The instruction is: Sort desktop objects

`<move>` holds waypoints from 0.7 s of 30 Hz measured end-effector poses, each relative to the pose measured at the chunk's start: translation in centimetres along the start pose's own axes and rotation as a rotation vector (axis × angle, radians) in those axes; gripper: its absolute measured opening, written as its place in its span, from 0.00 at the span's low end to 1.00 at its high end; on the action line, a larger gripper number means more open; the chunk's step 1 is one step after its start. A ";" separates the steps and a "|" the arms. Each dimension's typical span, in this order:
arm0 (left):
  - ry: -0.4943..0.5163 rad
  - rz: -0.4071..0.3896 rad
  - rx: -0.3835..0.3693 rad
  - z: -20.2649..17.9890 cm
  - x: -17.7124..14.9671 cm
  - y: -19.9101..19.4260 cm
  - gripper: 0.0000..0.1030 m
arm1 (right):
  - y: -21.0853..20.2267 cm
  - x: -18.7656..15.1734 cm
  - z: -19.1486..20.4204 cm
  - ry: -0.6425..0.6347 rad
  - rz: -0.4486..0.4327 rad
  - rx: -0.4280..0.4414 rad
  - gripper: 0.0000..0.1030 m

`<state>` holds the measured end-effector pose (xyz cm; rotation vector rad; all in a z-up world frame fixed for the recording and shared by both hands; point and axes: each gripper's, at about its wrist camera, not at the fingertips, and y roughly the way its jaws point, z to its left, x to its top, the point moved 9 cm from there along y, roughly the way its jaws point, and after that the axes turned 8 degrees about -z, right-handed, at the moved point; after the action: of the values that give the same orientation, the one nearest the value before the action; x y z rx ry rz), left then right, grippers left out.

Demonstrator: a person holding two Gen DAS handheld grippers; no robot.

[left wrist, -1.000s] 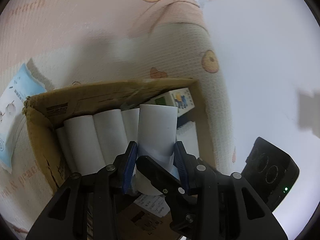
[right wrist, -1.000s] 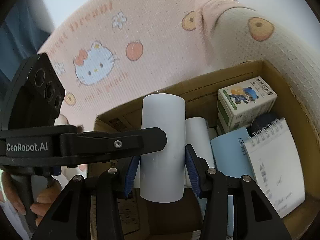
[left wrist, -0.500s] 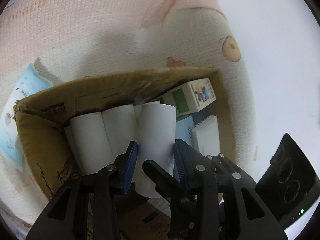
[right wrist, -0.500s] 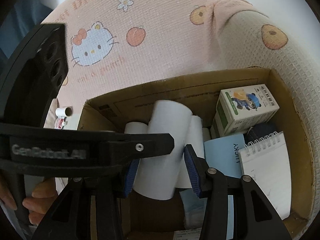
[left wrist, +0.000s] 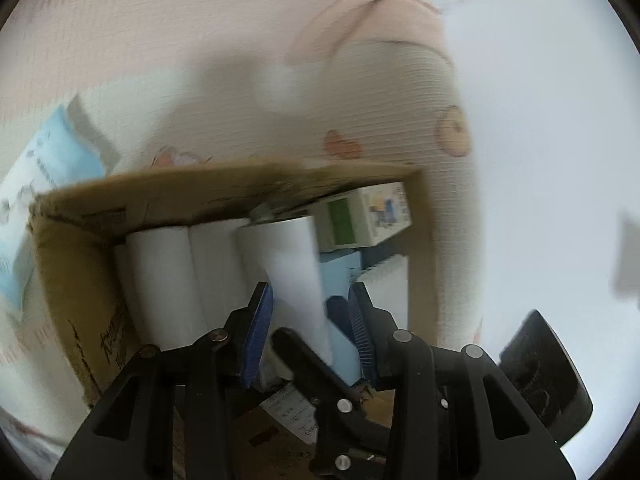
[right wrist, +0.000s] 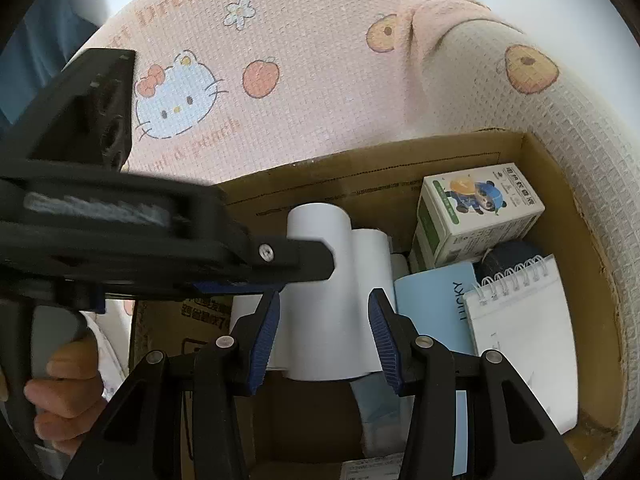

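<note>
A cardboard box (right wrist: 568, 208) is sitting on a patterned cloth (right wrist: 304, 32), containing white rolls, a carton (right wrist: 476, 216) and a spiral notepad (right wrist: 524, 340). The right gripper (right wrist: 324, 332) is clamping one white roll (right wrist: 324, 280) inside the box. The left gripper (left wrist: 310, 330) is straddling that roll (left wrist: 292, 264), jaws partly apart; grip uncertain.

Readable txt: "LUCKY" runs sideways on the light-blue booklet (right wrist: 436, 300) in the cardboard box (right wrist: 560, 208). Pink cartoon-cat cloth (right wrist: 280, 40) has reddish lettering, partly legible, ends "peach". Small carton (right wrist: 476, 216) w/ panda pic and box wall: printed chars too small/blurred to read.
</note>
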<state>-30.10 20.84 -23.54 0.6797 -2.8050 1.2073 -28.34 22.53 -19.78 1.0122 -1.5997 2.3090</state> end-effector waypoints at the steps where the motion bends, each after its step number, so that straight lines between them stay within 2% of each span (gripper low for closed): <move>1: 0.026 -0.015 0.020 -0.2 0.1 -0.3 0.41 | -0.1 0.1 0.2 0.010 -0.007 0.017 0.43; 4: 0.084 -0.053 0.056 -0.6 0.4 -1.1 0.41 | -0.6 0.0 0.3 0.018 -0.018 0.016 0.43; 7: 0.086 -0.062 0.061 -0.5 0.5 -1.3 0.41 | -0.9 0.0 0.5 0.014 -0.019 0.019 0.43; 10: 0.069 -0.118 0.098 0.3 1.0 -1.7 0.33 | -1.1 0.0 0.4 -0.005 -0.012 -0.004 0.43; 12: 0.066 -0.110 0.094 0.6 0.9 -1.4 0.24 | -1.2 -0.2 0.3 -0.016 -0.014 -0.009 0.43; 16: 0.078 -0.113 0.109 1.1 0.9 -1.2 0.24 | -1.3 -0.6 0.3 0.008 -0.011 0.018 0.43; 21: 0.081 -0.074 0.100 1.1 0.4 -0.3 0.24 | -1.2 -0.2 0.1 0.058 -0.021 0.044 0.43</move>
<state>-30.17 19.72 -23.98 0.7151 -2.6448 1.3378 -27.57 23.00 -19.01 0.9570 -1.5155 2.3469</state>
